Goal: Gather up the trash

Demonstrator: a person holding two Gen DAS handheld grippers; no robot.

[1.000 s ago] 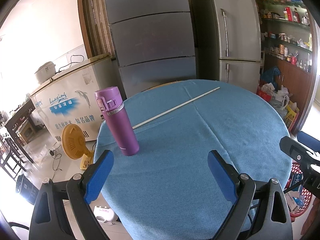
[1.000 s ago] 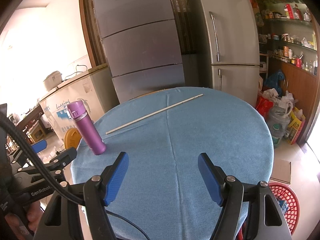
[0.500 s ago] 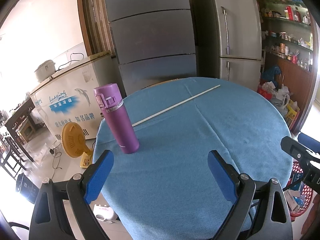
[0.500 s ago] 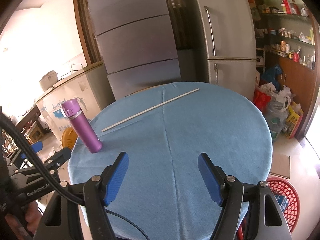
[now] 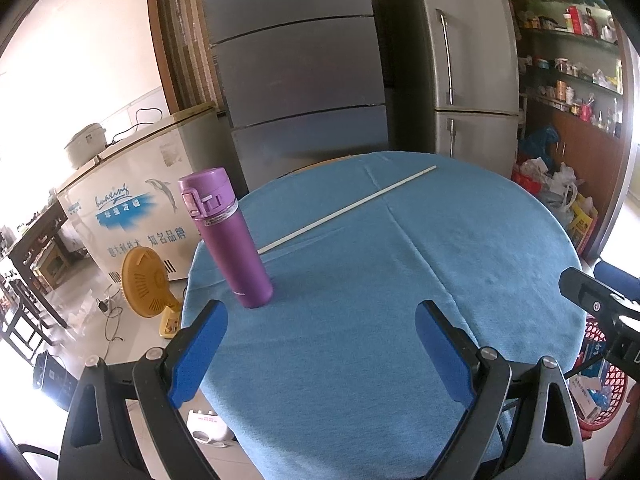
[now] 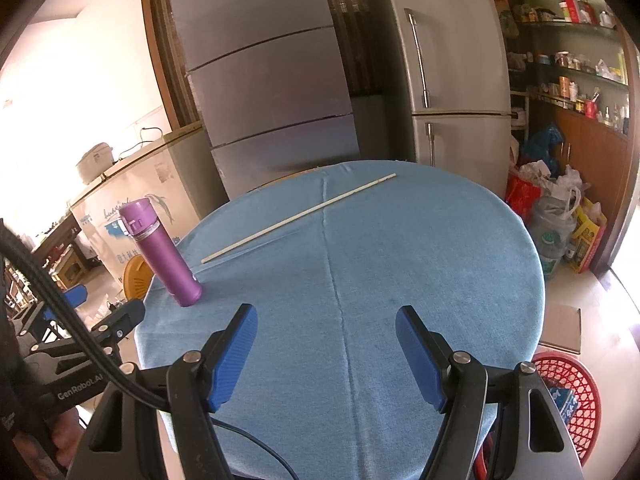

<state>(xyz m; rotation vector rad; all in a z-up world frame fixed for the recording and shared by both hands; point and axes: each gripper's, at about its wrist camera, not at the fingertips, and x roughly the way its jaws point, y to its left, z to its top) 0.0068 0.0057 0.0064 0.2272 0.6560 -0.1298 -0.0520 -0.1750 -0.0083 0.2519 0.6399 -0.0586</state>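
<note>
A long, thin white stick (image 6: 298,218) lay flat on the blue tablecloth (image 6: 400,280), running diagonally across the far half of the round table, well apart from both grippers. It was the only thing on the table that looked like trash. It appeared rigid and very slender, though whether it was wood or plastic could not be told at that distance.

Lying so flat, it could slip from the pads or drag the cloth into a fold if pinched from above. Lifted by one end, it could swing and knock over the upright purple flask (image 6: 162,250), which stood near the stick's left end.

The right gripper (image 6: 326,354) and the left gripper (image 5: 320,354) both hovered over the table's near edge, jaws apart and empty. A red basket (image 6: 568,392) sat on the floor just beside the table, on the right.
</note>
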